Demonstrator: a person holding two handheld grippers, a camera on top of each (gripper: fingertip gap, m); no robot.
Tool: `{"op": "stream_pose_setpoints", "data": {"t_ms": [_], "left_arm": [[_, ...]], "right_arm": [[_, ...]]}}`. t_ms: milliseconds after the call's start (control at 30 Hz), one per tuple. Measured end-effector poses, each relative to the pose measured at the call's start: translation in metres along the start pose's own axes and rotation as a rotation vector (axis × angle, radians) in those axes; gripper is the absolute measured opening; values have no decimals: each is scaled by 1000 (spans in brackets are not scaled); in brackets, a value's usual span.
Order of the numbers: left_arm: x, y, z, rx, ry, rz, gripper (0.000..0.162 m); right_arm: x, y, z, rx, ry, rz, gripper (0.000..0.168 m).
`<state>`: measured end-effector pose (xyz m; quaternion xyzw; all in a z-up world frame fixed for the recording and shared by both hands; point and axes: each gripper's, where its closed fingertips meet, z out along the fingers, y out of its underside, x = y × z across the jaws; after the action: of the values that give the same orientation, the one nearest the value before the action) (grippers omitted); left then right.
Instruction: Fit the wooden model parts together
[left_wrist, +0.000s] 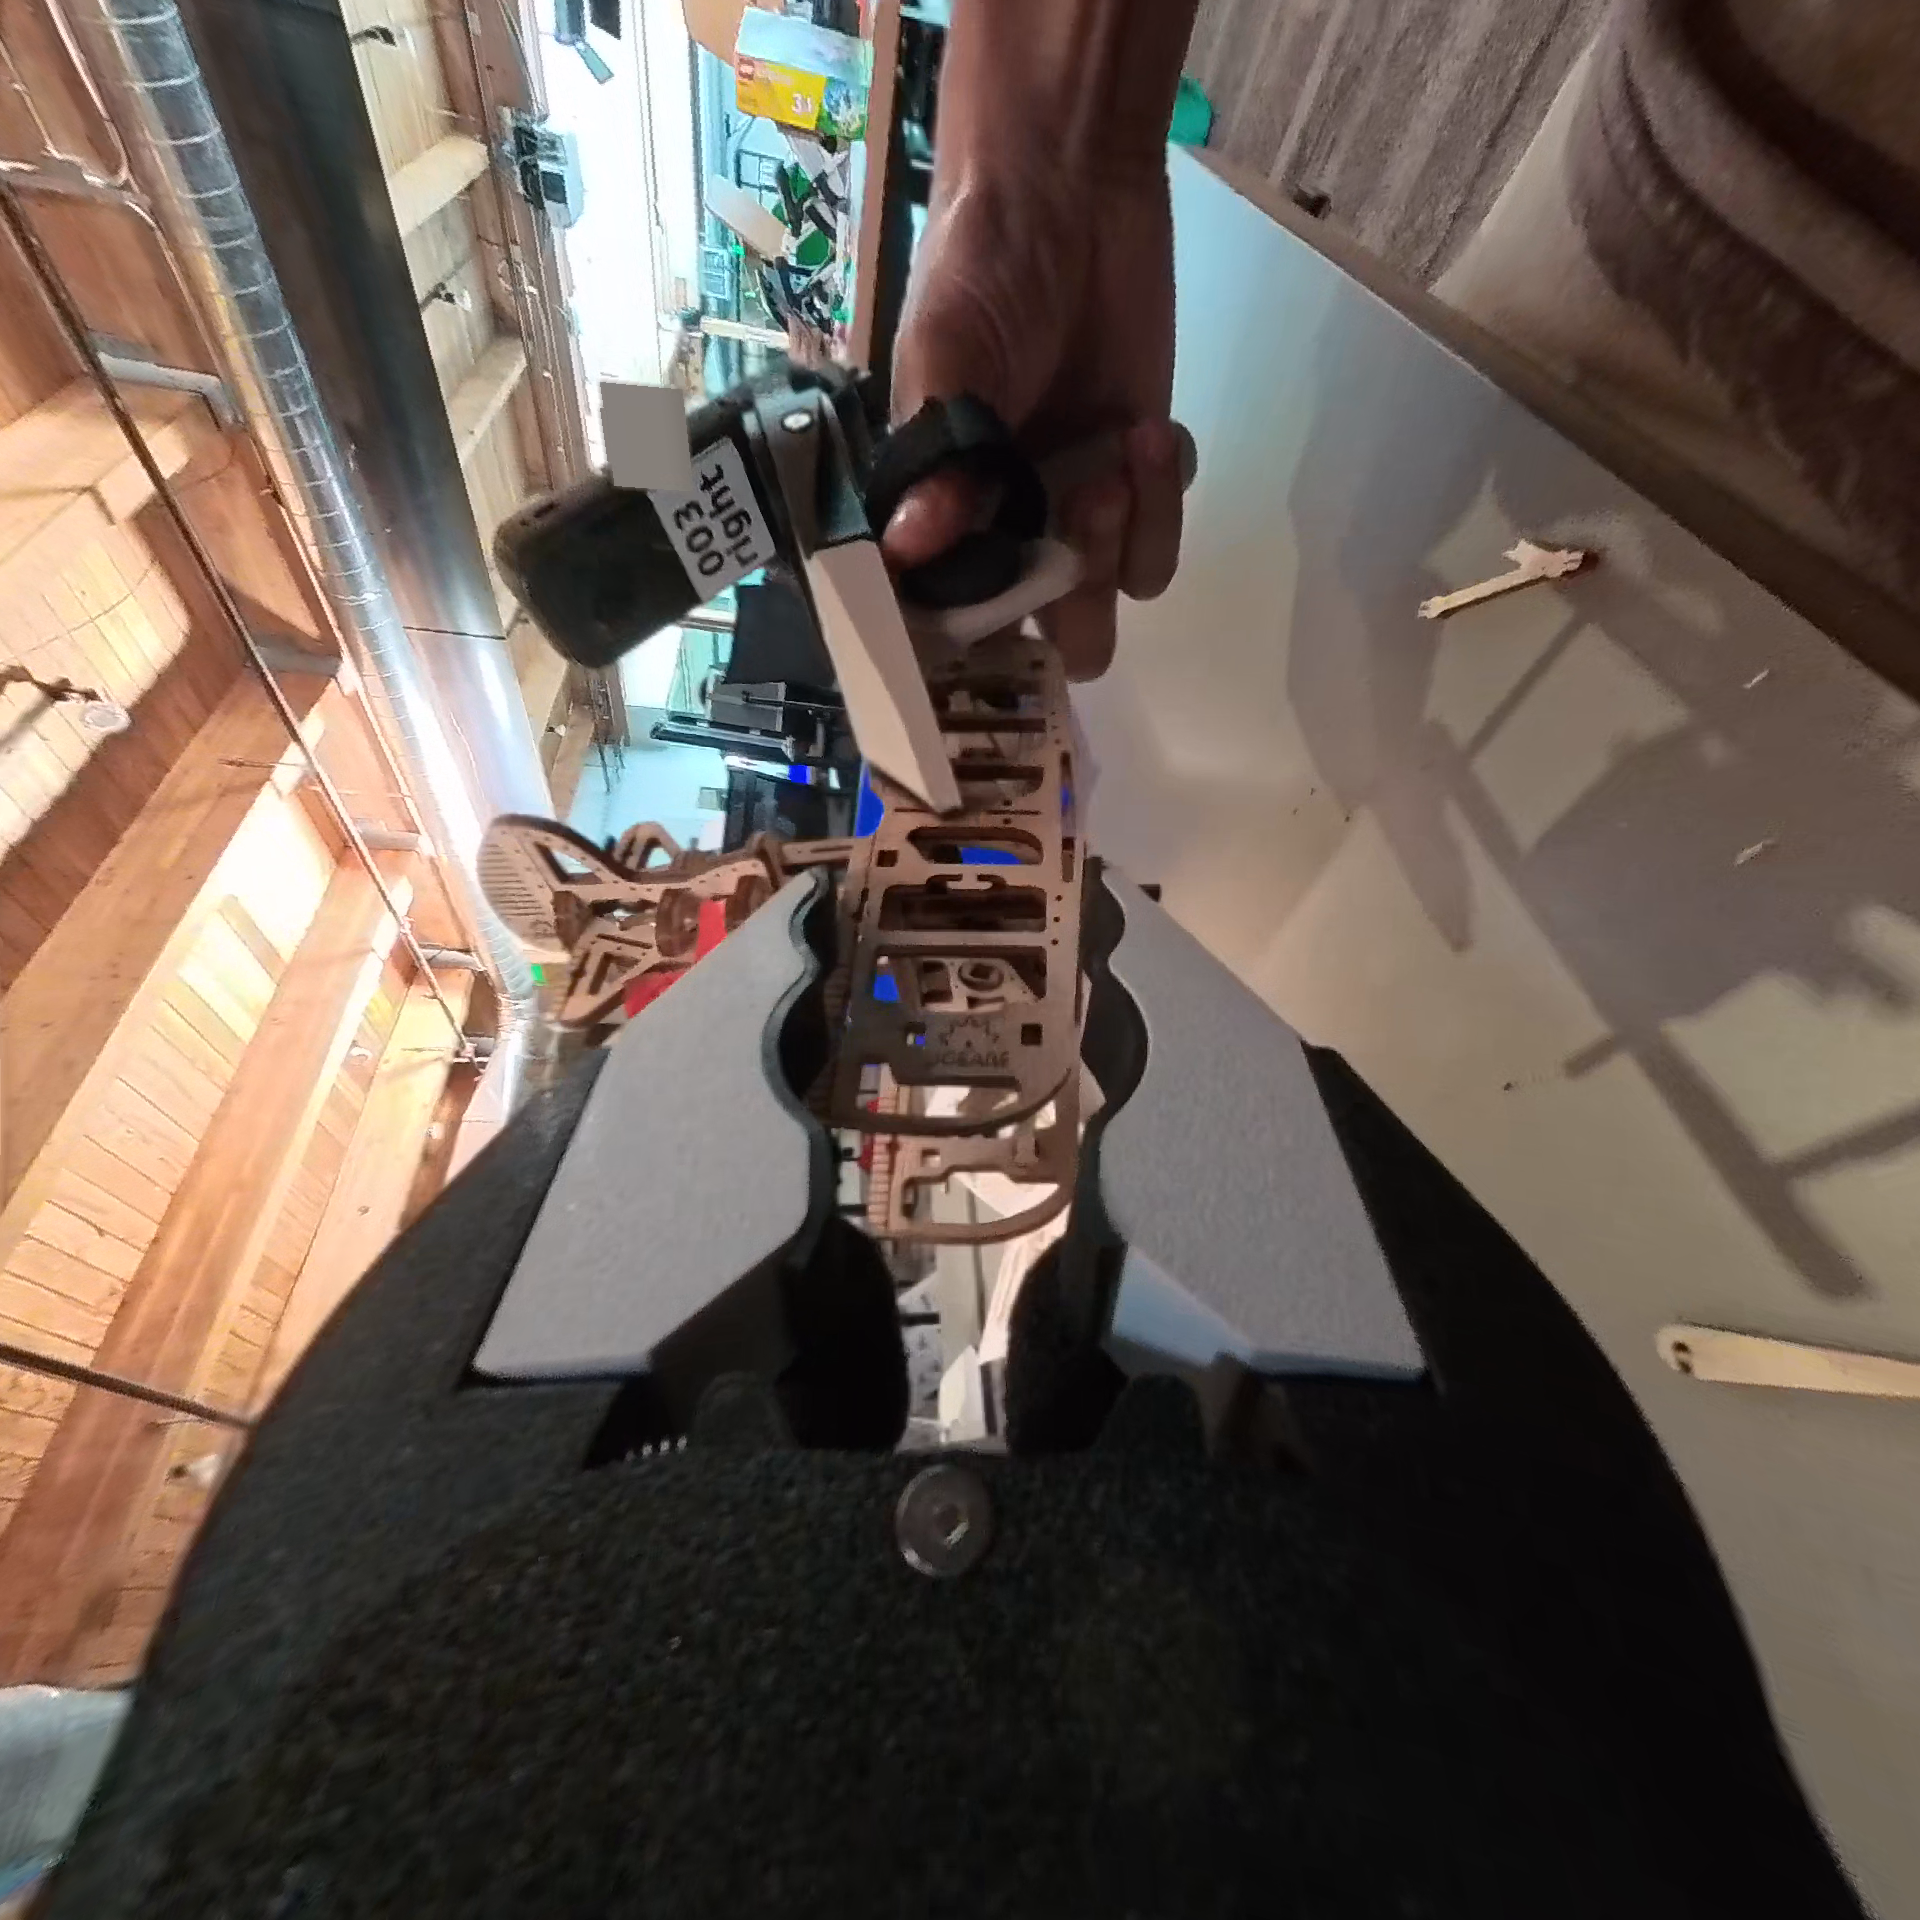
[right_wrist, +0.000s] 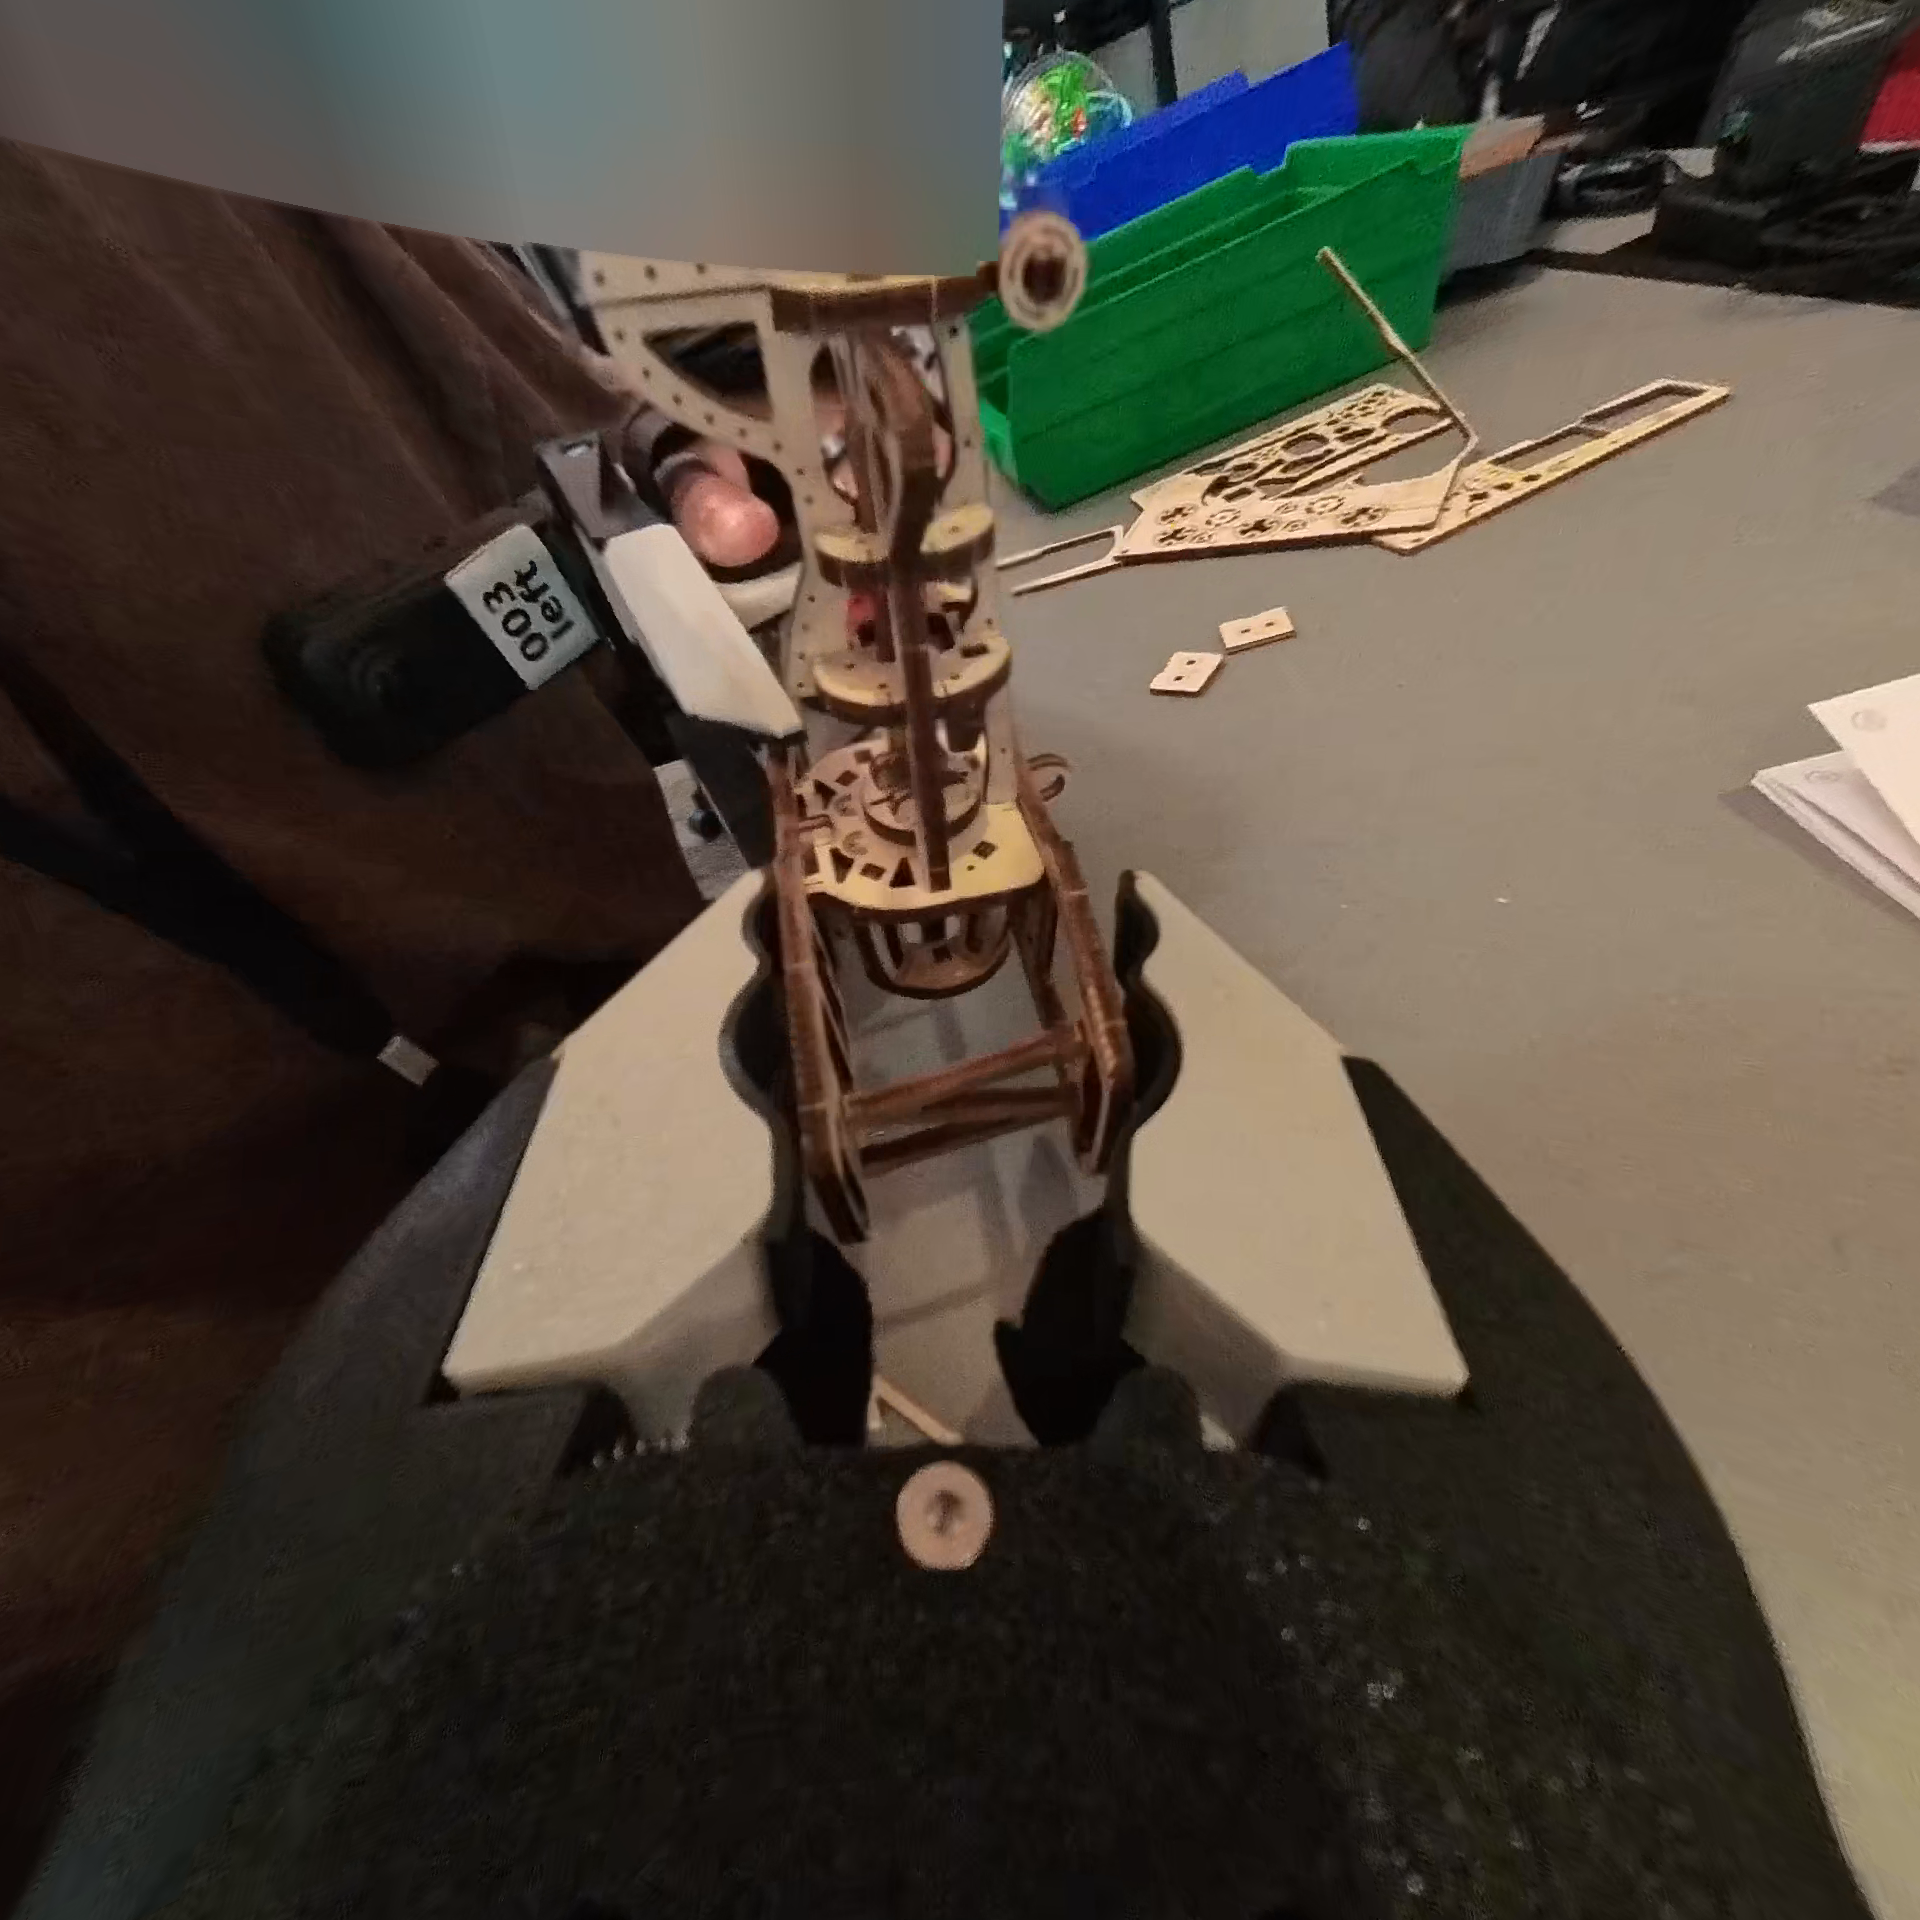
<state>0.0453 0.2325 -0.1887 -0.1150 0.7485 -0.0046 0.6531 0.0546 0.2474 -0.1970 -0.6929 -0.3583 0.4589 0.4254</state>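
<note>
The wooden model (left_wrist: 966, 935) is an openwork laser-cut frame with a side arm ending in a rounded paddle (left_wrist: 530, 883). My left gripper (left_wrist: 961, 935) is shut on the frame's lower end. In the same view one white finger (left_wrist: 883, 675) of the right gripper rests its tip on the frame's far end, with a hand behind it. In the right wrist view the model (right_wrist: 904, 727) stands as a tower with discs and a gear plate. My right gripper (right_wrist: 945, 935) is shut on its ladder-like base. The left gripper's finger (right_wrist: 696, 634) presses the model's left side.
The grey table (right_wrist: 1455, 935) holds punched-out wooden sheets (right_wrist: 1351, 478), two small wooden tabs (right_wrist: 1184, 673), a green bin (right_wrist: 1195, 364), a blue bin (right_wrist: 1195, 156) and white papers (right_wrist: 1849, 790). A wooden strip (left_wrist: 1787, 1371) and a small wooden piece (left_wrist: 1507, 582) also lie there.
</note>
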Motion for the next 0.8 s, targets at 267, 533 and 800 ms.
{"op": "stream_pose_setpoints", "data": {"t_ms": [267, 533, 800], "left_arm": [[2, 6, 4, -14, -2, -2, 43], [8, 13, 10, -73, -18, -5, 43], [-1, 8, 11, -43, -48, 50, 42]], "right_arm": [[6, 1, 2, -53, 38, -7, 57], [16, 2, 1, -69, 107, -12, 58], [13, 2, 5, -127, 49, -77, 60]]}}
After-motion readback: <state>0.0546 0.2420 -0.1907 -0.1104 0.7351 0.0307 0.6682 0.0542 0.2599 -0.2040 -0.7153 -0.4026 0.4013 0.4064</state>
